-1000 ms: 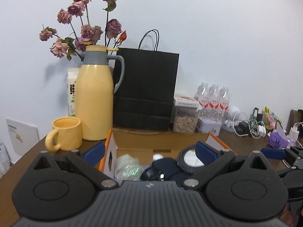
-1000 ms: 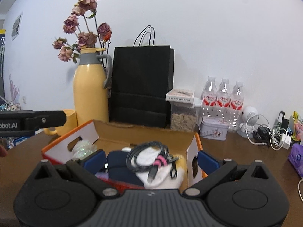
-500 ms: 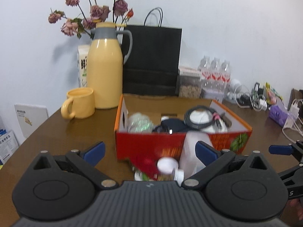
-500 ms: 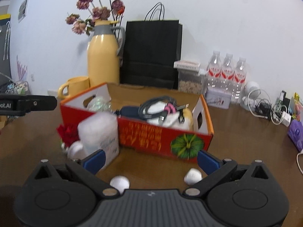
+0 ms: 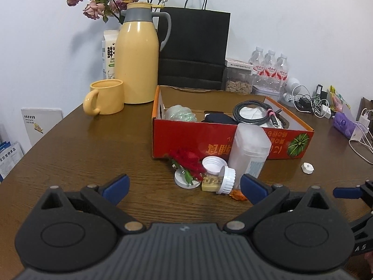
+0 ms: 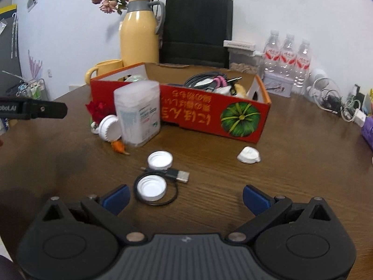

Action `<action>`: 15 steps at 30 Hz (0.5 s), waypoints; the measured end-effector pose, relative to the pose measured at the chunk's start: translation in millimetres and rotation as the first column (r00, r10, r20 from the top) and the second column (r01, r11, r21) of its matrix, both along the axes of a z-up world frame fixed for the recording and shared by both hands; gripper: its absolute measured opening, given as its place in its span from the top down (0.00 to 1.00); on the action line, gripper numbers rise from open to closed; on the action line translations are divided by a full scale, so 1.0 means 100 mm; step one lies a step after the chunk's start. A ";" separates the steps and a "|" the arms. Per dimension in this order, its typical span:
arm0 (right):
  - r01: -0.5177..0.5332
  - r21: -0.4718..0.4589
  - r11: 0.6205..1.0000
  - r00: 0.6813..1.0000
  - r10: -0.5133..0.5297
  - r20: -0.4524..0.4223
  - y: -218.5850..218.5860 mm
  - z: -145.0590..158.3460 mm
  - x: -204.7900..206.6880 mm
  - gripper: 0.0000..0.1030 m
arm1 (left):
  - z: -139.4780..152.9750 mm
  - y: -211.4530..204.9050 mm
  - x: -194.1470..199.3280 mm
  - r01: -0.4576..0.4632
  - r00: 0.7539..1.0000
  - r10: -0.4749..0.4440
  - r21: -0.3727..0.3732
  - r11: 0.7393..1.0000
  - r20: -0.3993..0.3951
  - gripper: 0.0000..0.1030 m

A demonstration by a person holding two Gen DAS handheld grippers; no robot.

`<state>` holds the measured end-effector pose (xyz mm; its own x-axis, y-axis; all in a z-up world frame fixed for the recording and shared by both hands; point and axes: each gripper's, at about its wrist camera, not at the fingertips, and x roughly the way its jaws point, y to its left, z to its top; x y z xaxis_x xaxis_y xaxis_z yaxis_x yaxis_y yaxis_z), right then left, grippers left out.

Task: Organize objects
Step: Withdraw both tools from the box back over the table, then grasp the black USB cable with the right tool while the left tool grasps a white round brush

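Hovering spread and empty before the red box (image 6: 216,116), the left gripper (image 5: 184,186) and right gripper (image 6: 185,196) faced loose caps (image 6: 152,187), cable (image 6: 172,175) and jar (image 6: 137,113), apparently awaiting boxing

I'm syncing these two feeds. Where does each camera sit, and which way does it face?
Left wrist: on the left tongs, facing the red box and the wall; own open tongs show, the right tongs' tip at right.
Right wrist: on the right tongs, facing the box's pumpkin corner; own open tongs, left tongs at left.
Shared: box, thermos, black bag.
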<state>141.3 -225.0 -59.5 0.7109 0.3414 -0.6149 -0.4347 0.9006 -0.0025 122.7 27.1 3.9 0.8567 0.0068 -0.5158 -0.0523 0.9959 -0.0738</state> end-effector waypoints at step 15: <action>0.010 0.098 0.995 0.997 -0.002 -0.083 0.12 -0.04 0.33 0.21 | -0.08 0.07 0.02 -0.022 0.999 0.022 -0.011 1.000 -0.028 0.00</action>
